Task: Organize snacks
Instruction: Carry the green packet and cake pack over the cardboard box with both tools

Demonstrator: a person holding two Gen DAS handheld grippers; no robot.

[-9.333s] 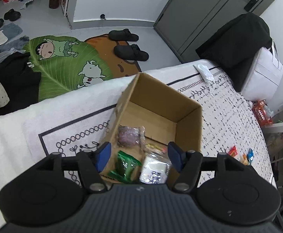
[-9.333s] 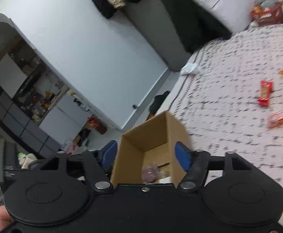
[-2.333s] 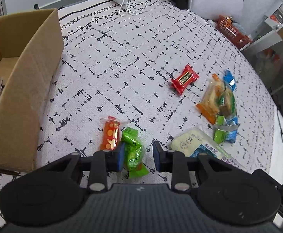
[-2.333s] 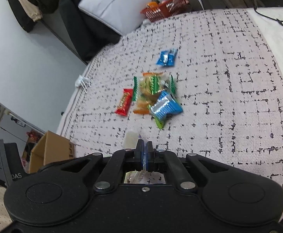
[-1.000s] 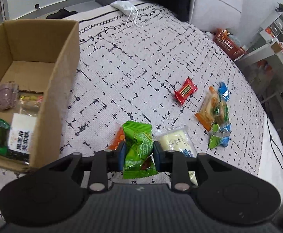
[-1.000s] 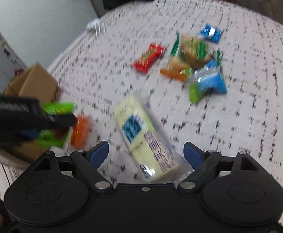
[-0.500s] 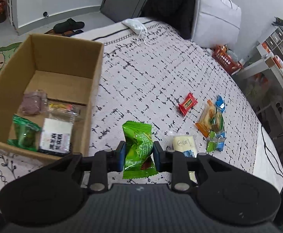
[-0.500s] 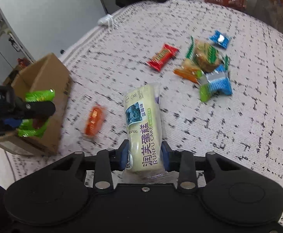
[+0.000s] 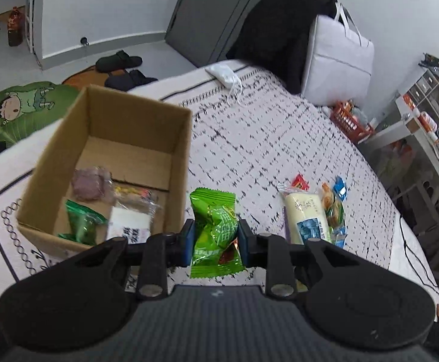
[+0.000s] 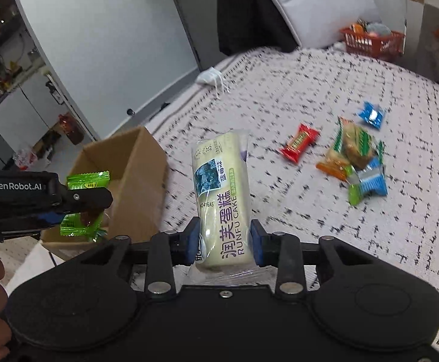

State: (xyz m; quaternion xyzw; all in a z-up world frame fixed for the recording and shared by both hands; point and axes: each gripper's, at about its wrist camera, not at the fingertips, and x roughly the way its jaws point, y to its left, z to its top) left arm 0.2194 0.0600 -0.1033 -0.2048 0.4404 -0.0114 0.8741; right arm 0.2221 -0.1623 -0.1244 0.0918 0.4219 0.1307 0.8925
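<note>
My left gripper (image 9: 215, 242) is shut on a green snack packet (image 9: 215, 226) and holds it in the air just right of the open cardboard box (image 9: 186, 138). The box holds several snacks, among them a green packet (image 9: 82, 221) and a purple one (image 9: 88, 181). My right gripper (image 10: 224, 241) is shut on a pale yellow cake pack (image 10: 221, 193), lifted above the bed. In the right wrist view the left gripper (image 10: 68, 203) with its green packet (image 10: 83, 199) hangs by the box (image 10: 141, 178).
Loose snacks lie on the patterned bedspread (image 10: 310, 90): a red bar (image 10: 299, 142), a blue packet (image 10: 371, 114) and a small pile (image 10: 356, 157). A white mask (image 9: 224, 74) lies at the bed's far edge. A red basket (image 10: 373, 42) and shelves stand beyond the bed.
Both grippers have risen and moved toward the box with their snacks. The left gripper's green packet now sits nearer the box's right wall.
</note>
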